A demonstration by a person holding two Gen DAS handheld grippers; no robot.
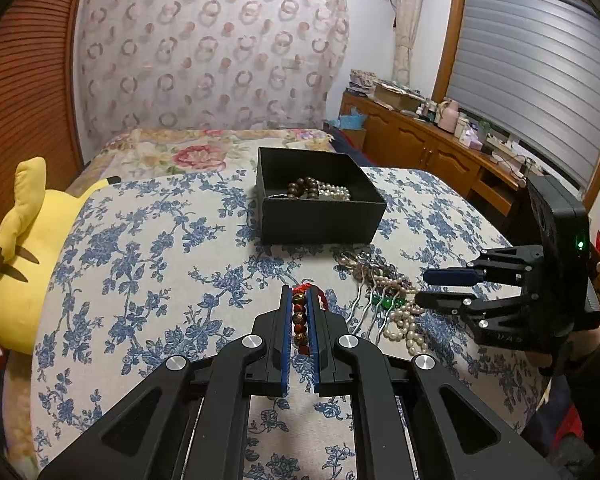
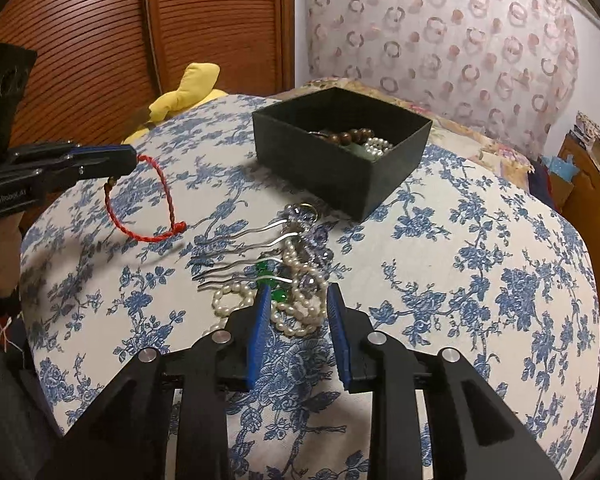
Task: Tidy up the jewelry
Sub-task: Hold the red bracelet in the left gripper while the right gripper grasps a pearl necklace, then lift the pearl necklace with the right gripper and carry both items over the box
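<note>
My left gripper (image 1: 299, 295) is shut on a red cord bracelet with brown beads (image 1: 300, 318). In the right wrist view the left gripper (image 2: 130, 160) holds it above the cloth and the red loop (image 2: 162, 196) hangs down. A black open box (image 1: 320, 196) holds a brown bead bracelet (image 1: 303, 188) and pearls (image 1: 336, 192); it also shows in the right wrist view (image 2: 340, 160). A jewelry pile (image 2: 292, 280) of pearls, silver hairpins and green beads lies in front of the box. My right gripper (image 2: 298, 294) is open just above the pile's near edge.
The jewelry lies on a blue floral cloth (image 2: 480, 300) over a bed. A yellow plush toy (image 1: 20, 256) lies at the left edge. A wooden cabinet (image 1: 432, 144) with clutter stands at the right under a window.
</note>
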